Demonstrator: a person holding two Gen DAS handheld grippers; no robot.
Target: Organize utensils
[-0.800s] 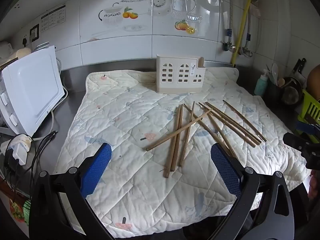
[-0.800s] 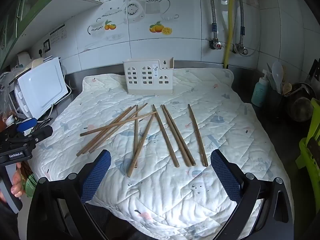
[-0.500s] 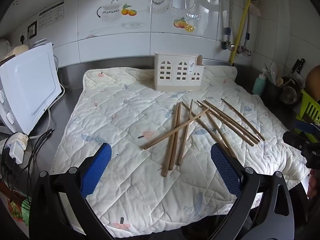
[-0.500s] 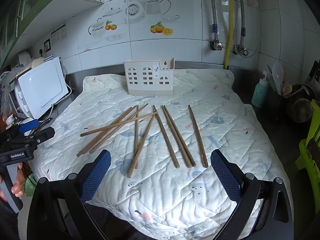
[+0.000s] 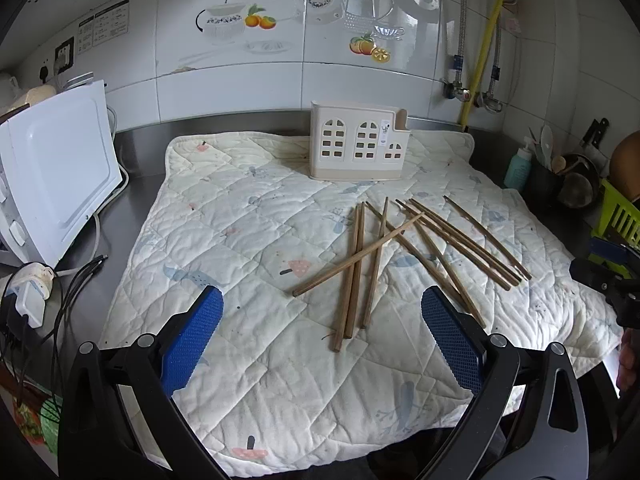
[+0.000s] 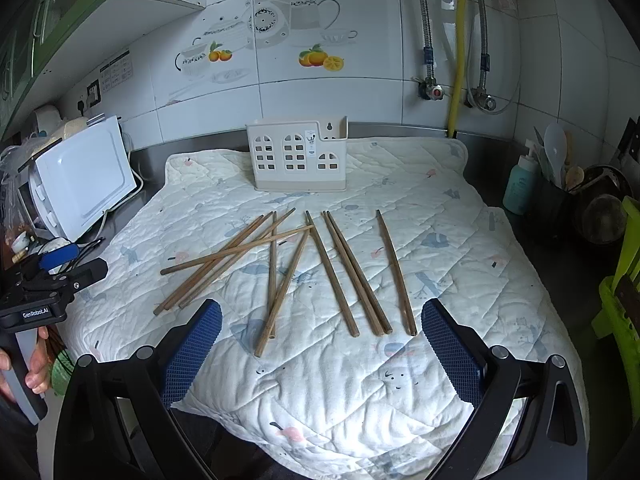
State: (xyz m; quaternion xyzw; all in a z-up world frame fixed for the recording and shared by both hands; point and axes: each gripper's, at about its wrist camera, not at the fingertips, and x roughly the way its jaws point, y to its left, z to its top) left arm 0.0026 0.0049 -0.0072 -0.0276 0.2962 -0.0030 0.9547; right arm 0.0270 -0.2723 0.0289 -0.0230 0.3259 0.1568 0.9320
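Wooden chopsticks (image 6: 304, 264) lie scattered across a quilted mat (image 6: 440, 216) spread over a steel tabletop (image 5: 136, 196) in a tiled kitchen. Several of them cross one another on the left of the heap in the right wrist view, while the others rest side by side. Behind them, near the back edge of the mat, a cream holder (image 6: 298, 156) with window-shaped cutouts stands upright, apart from the sticks and apparently empty, though its inside is mostly hidden. The left tool (image 5: 322, 338) and the right tool (image 6: 322, 346) both hover over the near edge of the mat, each with its blue pads spread wide apart and nothing between them. A white appliance (image 5: 52, 172) sits left of the mat. A hand (image 6: 36, 364) grips the left tool's handle.
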